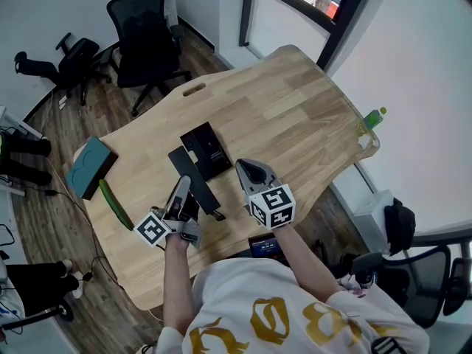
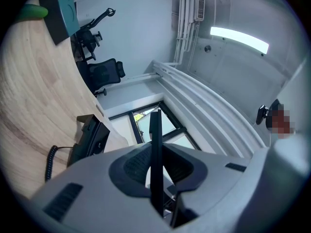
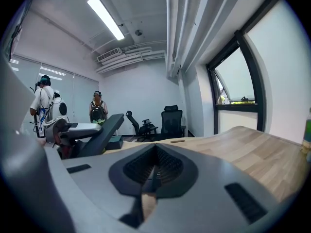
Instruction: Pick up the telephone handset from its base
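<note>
The handset (image 1: 206, 196) is a long, slim, flat black bar. It is lifted clear of the base (image 1: 208, 149) and sits just left of it and nearer the person, tilted with its far end raised. The fingers of the left gripper (image 1: 183, 189) are clamped on its 2 flat sides, so it shows edge-on in the left gripper view. The base is a flat black rectangle resting on the bench. A coiled black cord (image 2: 48, 162) lies just beside the base.

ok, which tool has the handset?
The left tool, at the head view's left: its jaws clamp the black handset edge-on. The right tool is shut, with nothing between its jaws.
</note>
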Demonstrator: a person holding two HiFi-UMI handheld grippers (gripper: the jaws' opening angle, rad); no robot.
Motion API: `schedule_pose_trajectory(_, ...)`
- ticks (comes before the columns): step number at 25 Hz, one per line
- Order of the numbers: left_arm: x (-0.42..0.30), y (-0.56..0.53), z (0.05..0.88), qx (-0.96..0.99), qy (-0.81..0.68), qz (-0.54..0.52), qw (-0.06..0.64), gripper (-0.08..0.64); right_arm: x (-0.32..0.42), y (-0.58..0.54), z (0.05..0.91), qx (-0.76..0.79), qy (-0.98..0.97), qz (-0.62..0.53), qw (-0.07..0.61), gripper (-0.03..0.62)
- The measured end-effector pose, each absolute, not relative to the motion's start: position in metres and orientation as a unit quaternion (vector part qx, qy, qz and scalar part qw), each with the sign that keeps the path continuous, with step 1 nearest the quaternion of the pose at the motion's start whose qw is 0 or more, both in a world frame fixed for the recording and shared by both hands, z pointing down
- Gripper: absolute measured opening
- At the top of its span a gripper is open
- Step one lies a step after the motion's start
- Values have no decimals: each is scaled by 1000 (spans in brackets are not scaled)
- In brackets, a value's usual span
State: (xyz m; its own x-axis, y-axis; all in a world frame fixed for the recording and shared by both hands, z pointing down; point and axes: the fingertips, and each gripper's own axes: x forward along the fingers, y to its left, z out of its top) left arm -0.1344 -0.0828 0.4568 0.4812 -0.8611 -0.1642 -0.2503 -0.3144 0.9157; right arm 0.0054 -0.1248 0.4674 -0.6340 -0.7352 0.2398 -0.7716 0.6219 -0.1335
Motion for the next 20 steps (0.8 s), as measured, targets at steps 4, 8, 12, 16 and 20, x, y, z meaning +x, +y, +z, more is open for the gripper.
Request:
schedule_pose_trajectory(4, -135, -81, 460, 732, -380, -339, 452, 75, 5, -125, 469, 421, -896, 112, 82, 5)
schedule_pose_trajectory(8, -137, -82, 460, 723, -377, -350, 461, 75, 7, -125, 468, 423, -895, 112, 83, 5)
schedule_pose_trajectory(12, -138, -84, 464, 727, -378, -341, 461, 75, 9, -124, 470, 426, -894, 112, 85, 5)
schedule_pose_trajectory(16, -134, -85, 464, 732, -371, -338, 460, 75, 12, -126, 471, 430, -892, 114, 87, 5)
schedule_pose_trajectory(20, -133, -85, 464, 729, -366, -342, 467, 75, 12, -127, 471, 430, -891, 115, 86, 5)
